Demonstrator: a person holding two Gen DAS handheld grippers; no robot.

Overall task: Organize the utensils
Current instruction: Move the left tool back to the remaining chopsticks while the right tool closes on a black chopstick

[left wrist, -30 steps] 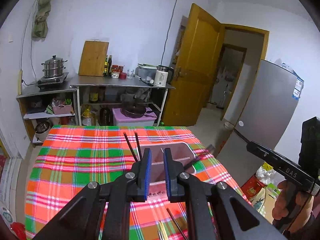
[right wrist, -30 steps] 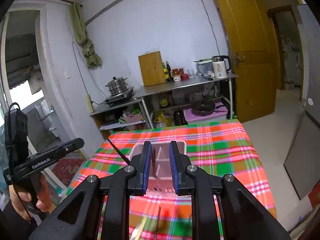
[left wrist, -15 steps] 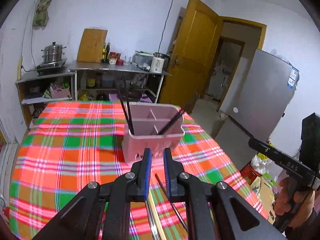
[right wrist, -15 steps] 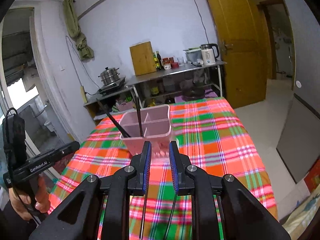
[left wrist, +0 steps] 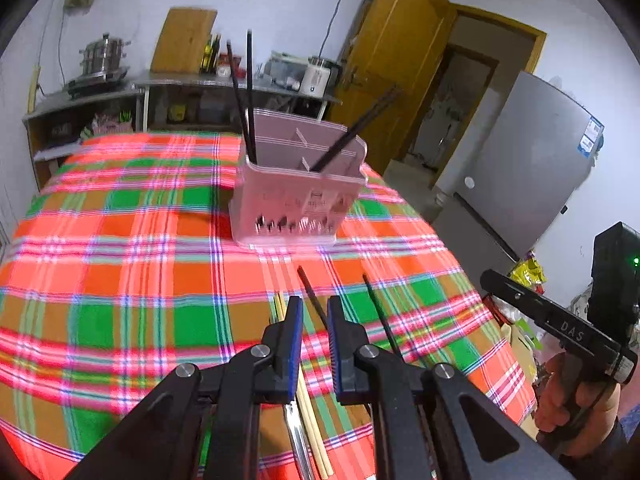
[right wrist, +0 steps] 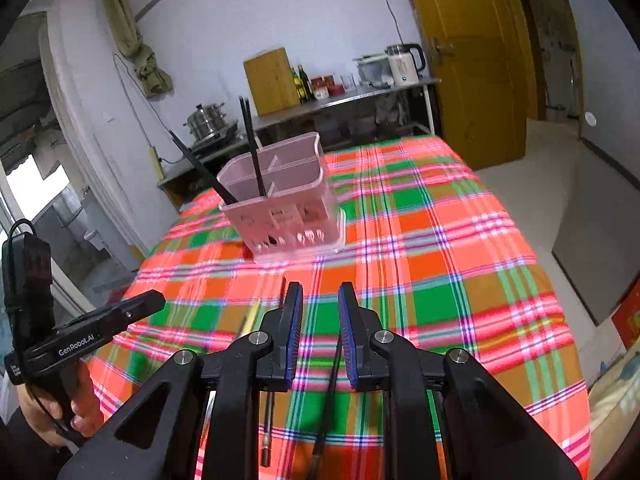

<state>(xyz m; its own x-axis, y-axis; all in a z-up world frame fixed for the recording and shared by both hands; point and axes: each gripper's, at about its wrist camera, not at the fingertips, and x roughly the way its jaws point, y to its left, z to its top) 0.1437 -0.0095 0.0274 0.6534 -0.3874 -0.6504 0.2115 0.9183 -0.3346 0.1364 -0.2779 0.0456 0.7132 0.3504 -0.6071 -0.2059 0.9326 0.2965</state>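
**Both grippers low over loose chopsticks, holder at 12 o'clock**

The left gripper (left wrist: 316, 316) hangs just above the plaid cloth (left wrist: 120, 280), jaws a narrow gap apart, holding nothing. A black chopstick (left wrist: 310, 294) runs up between them; a second one (left wrist: 378, 308) lies at 1 o'clock, pale ones (left wrist: 310, 412) beneath the left finger. The pink holder (left wrist: 300, 196) stands beyond with black sticks inside. The right gripper (right wrist: 318, 320) is likewise slightly parted and empty, tilted down. Its body reads "DAS"; the left's reads "GenRobot.AI".
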